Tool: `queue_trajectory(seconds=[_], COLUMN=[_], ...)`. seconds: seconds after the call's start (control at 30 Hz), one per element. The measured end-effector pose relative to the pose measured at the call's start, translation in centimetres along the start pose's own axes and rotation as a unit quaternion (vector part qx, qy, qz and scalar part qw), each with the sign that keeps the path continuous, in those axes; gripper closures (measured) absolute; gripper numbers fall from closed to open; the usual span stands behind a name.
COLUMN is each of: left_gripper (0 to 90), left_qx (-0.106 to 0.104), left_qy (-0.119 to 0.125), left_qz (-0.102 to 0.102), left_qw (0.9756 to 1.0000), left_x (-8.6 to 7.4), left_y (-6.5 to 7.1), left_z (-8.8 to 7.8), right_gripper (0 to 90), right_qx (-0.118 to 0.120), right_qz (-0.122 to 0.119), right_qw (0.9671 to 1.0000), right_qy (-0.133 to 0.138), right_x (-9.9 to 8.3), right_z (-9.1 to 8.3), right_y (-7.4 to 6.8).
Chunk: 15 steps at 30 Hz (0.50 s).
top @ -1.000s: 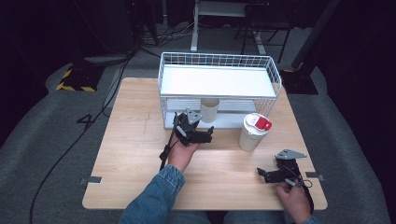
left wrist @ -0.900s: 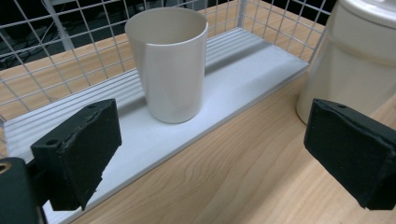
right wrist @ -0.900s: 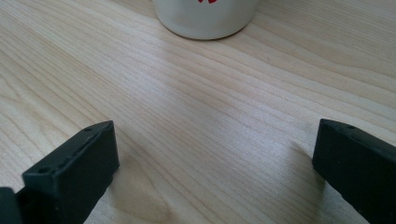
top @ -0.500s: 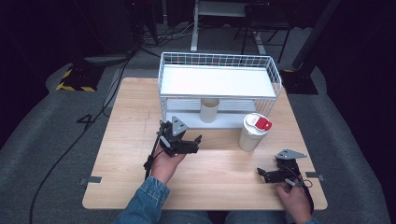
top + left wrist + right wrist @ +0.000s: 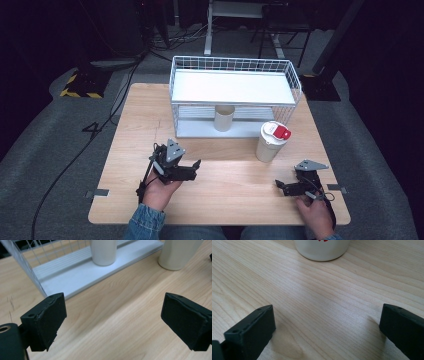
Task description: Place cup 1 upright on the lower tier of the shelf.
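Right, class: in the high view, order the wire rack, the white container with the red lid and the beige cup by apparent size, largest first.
1. Wire rack
2. White container
3. Beige cup, partly hidden under the rack's top shelf, so unsure.

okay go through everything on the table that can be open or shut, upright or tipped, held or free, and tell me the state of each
Left gripper: open, holding nothing.
Right gripper: open, holding nothing.
Beige cup: upright on the rack's lower shelf, free.
White container: upright on the table, red-tabbed lid on, free.
Wire rack: upright, nothing on its top shelf.
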<state>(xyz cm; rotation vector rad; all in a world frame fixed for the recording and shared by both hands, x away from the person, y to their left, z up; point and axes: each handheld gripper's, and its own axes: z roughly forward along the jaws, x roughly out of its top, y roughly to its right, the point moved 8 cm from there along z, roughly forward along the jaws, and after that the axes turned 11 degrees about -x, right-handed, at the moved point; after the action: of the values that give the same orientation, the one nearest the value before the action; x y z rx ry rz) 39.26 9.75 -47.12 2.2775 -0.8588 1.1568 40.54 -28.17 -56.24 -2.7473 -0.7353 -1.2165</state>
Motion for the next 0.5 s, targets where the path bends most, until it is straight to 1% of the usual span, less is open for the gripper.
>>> queue_trajectory(seconds=[0.07,0.1,0.13,0.17,0.2,0.3,0.37,0.4,0.5], left_gripper=[6.8,7.1,7.3,7.5,7.7,8.5,8.7,8.7,8.8], left_qx=[0.0,0.0,0.001,0.001,0.003,0.002,0.004,0.006,0.008], left_qy=[0.001,0.001,-0.001,-0.001,-0.005,-0.01,-0.012,-0.012,-0.028], left_qz=[-0.005,-0.005,-0.009,-0.009,-0.011,-0.013,-0.012,-0.016,-0.022], left_qw=[1.0,1.0,1.0,1.0,0.9999,0.9999,0.9999,0.9998,0.9993], left_x=[-0.6,-0.6,-1.2,-1.2,-1.8,-2.7,-2.9,-3.2,-4.2], left_y=[-0.2,-0.2,-0.3,-0.3,-0.4,-0.4,-0.5,-0.6,-0.9], left_z=[-0.3,-0.3,-0.5,-0.5,-0.7,-1.0,-1.0,-1.0,-0.9], right_gripper=[0.4,0.4,0.4,0.4,0.4,0.4,0.4,0.4,0.4], right_qx=[0.0,0.0,0.001,0.001,0.001,0.001,0.001,0.001,0.001], right_qz=[0.0,0.0,-0.001,-0.001,-0.002,-0.002,-0.002,-0.002,-0.002], right_qw=[1.0,1.0,1.0,1.0,1.0,1.0,1.0,1.0,1.0], right_qy=[0.0,0.0,0.0,0.0,0.0,0.0,0.0,0.0,0.0], right_x=[0.0,0.0,0.0,0.0,0.0,0.0,0.0,0.0,0.0], right_z=[0.0,0.0,0.0,0.0,0.0,0.0,0.0,0.0,0.0], right_y=[0.0,0.0,0.0,0.0,0.0,0.1,0.1,0.1,0.1])
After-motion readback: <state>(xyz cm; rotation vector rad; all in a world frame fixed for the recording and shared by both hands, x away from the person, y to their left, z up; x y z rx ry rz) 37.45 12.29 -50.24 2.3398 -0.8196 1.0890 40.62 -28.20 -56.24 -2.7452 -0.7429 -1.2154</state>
